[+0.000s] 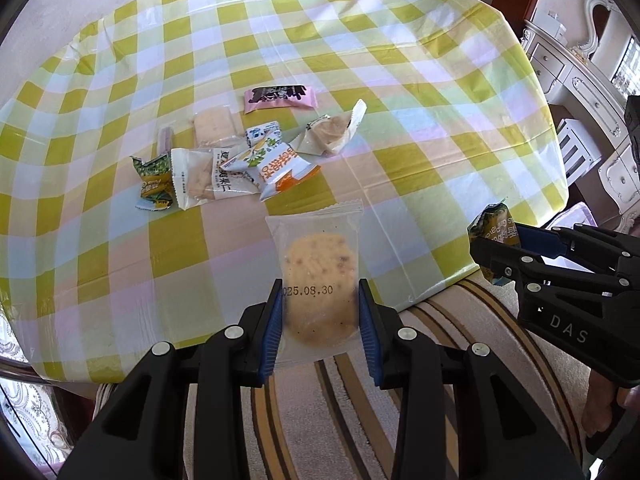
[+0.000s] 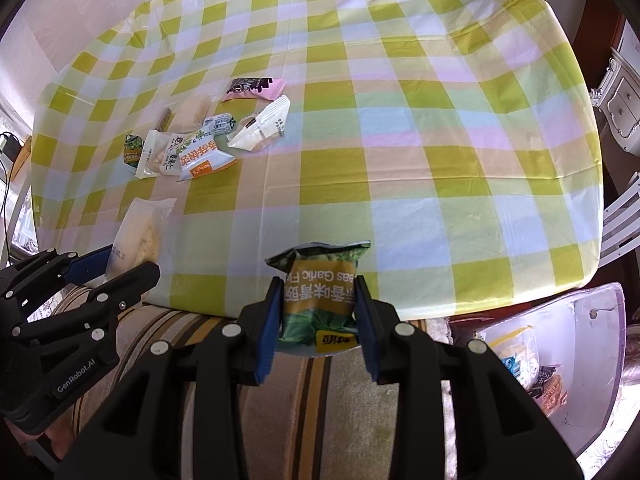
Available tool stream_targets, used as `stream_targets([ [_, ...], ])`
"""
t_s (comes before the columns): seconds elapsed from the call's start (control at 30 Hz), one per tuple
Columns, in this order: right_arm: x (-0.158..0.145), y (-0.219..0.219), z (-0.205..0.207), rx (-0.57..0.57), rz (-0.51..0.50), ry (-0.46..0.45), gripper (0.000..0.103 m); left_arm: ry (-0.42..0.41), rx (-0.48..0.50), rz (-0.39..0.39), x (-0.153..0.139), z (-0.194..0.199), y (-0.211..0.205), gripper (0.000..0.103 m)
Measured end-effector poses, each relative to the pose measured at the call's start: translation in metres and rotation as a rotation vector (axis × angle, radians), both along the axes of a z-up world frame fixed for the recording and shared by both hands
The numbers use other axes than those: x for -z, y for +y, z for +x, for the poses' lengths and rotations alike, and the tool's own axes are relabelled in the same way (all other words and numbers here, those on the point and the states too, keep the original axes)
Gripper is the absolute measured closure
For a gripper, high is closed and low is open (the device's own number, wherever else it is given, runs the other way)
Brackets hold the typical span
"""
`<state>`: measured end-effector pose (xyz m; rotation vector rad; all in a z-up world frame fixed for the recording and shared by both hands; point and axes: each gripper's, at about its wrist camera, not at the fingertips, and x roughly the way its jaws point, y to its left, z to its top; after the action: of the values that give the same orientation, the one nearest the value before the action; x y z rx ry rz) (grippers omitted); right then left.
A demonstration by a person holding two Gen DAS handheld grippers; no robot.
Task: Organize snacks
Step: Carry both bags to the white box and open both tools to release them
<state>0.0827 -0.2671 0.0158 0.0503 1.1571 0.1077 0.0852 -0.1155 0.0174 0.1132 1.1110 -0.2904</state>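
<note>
My left gripper (image 1: 318,312) is shut on a clear packet with a round cookie (image 1: 316,280), held over the table's near edge; it also shows in the right wrist view (image 2: 138,236). My right gripper (image 2: 318,308) is shut on a green pea snack packet (image 2: 320,292), also above the near edge; it shows in the left wrist view (image 1: 494,226). A pile of several snack packets (image 1: 240,164) lies on the checked tablecloth (image 1: 400,80), with a pink packet (image 1: 280,98) behind it. The pile also shows in the right wrist view (image 2: 192,148).
A clear plastic bin (image 2: 560,360) holding packets stands below the table at the right. A striped cushion (image 1: 440,380) lies under both grippers. White furniture (image 1: 580,80) stands at the far right.
</note>
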Motion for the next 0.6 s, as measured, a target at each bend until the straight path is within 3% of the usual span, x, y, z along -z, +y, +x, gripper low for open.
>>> stream_targets([
  [0.6,-0.01,-0.086,-0.026,0.16,-0.002,-0.045,0.068,-0.03,0.176,-0.013,-0.018,-0.009,-0.085,0.068],
])
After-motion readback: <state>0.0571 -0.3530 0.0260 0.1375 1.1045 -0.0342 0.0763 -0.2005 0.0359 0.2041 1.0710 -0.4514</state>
